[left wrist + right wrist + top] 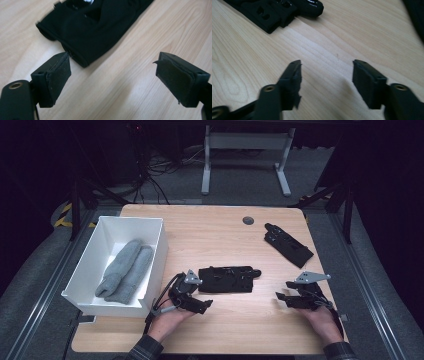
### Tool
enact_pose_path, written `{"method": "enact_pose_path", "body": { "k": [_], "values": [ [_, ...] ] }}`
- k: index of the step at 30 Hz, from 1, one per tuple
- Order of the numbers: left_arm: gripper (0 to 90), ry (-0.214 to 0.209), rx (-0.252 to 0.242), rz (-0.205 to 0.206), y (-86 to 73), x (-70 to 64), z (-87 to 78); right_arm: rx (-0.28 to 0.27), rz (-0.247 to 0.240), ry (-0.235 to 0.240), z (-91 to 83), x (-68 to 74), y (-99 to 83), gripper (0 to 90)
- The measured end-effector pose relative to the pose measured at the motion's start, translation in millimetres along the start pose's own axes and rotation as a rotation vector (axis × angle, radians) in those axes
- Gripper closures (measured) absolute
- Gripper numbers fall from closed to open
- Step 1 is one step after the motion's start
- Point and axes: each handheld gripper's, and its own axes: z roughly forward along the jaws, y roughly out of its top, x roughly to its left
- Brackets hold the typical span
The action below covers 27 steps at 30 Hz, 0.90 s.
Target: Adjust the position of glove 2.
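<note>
A black glove [228, 279] lies flat on the table [220, 232], its long axis running left to right, just ahead of the left gripper [196, 304], whose jaws stand spread and hold nothing; in the left gripper view the glove's cuff edge [75, 53] sits almost against one jaw. The right gripper [284, 297], also spread and holding nothing, rests well apart to the right. The left looks the nearer for a pickup. A second black glove [288, 245] lies farther back, and 2 grey gloves [125, 269] rest in a white bin [159, 251].
</note>
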Motion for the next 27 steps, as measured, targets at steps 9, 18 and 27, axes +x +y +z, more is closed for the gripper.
{"method": "enact_pose_path", "body": {
  "k": [9, 18, 27],
  "values": [
    [4.8, 0.090, 0.062, 0.057, -19.1, -1.7, 10.9, -0.014, 0.011, -0.050, -0.9, -27.0, 22.3, 89.9],
    [0.0, 0.052, -0.011, 0.064, -32.0, 2.8, 10.1, -0.028, 0.064, -0.112, 9.0, -74.2, 40.0, 90.0],
    [0.2, 0.045, -0.036, 0.071, -34.8, 3.5, 10.4, -0.013, 0.088, -0.179, 13.1, -101.0, 40.7, 90.0]
  ]
}}
